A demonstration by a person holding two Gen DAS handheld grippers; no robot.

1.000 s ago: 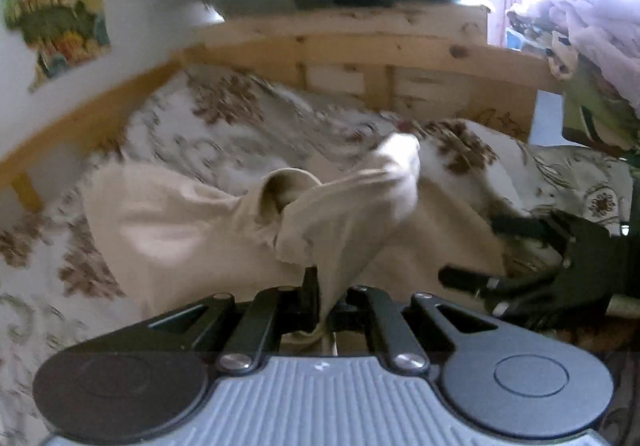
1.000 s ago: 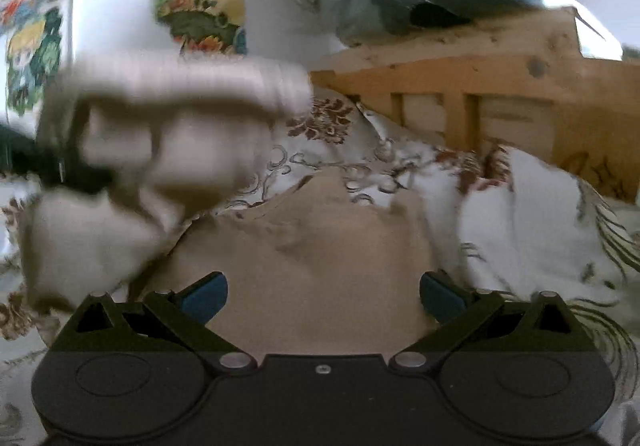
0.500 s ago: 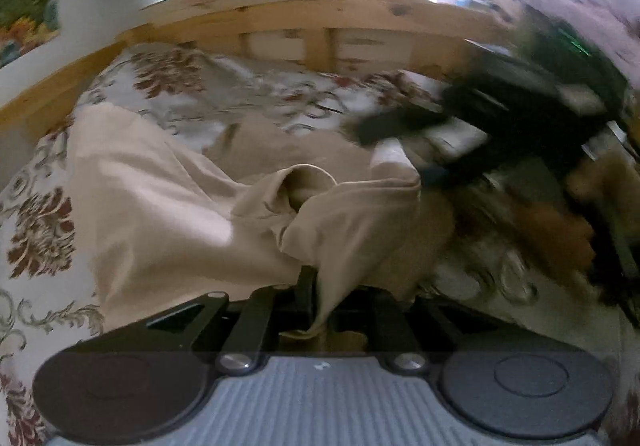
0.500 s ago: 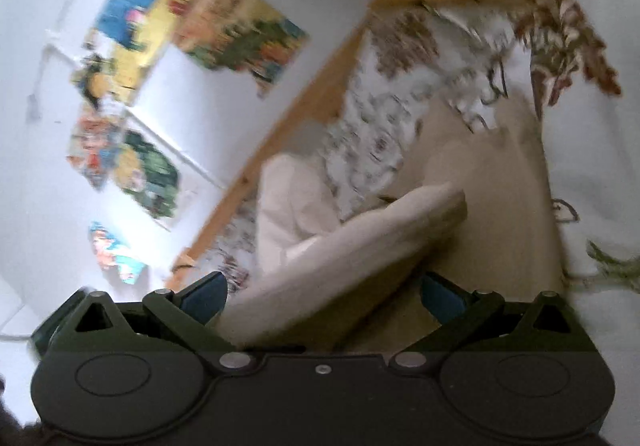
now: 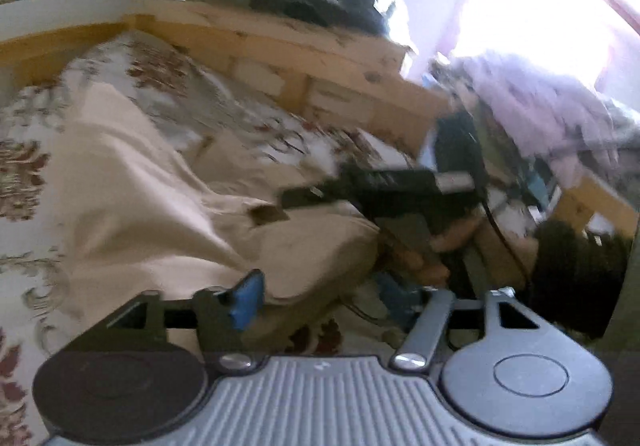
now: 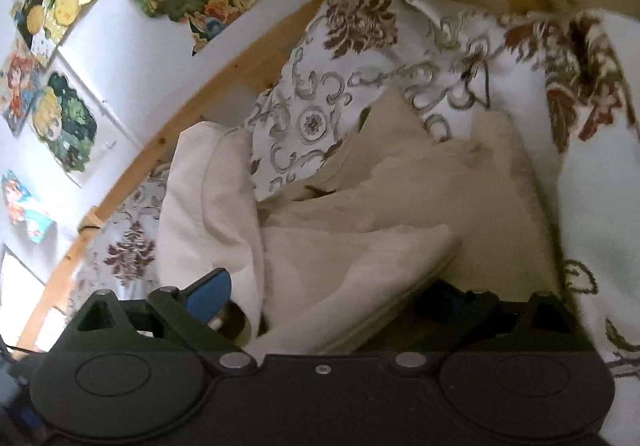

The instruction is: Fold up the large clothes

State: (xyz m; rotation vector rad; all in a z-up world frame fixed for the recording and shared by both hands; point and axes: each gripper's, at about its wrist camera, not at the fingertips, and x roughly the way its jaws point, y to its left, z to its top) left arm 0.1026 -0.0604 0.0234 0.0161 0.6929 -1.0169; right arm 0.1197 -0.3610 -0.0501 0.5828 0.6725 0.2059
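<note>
Jaws of left gripper (image 5: pixel 320 302) opening, spread, pads clear of beige garment (image 5: pixel 168 214) between them. Jaws of right gripper (image 6: pixel 320 298) stand wide; we see garment fold between, contact unclear. Garment lies crumpled on floral bedspread (image 6: pixel 320 118) of bed.

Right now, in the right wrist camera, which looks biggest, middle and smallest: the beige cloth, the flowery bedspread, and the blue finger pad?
1. Flowery bedspread and beige cloth: both fill much of the view. The cloth lies nearer the camera, so I will not rank them.
2. Blue finger pad: clearly smallest, despite being closest.
</note>
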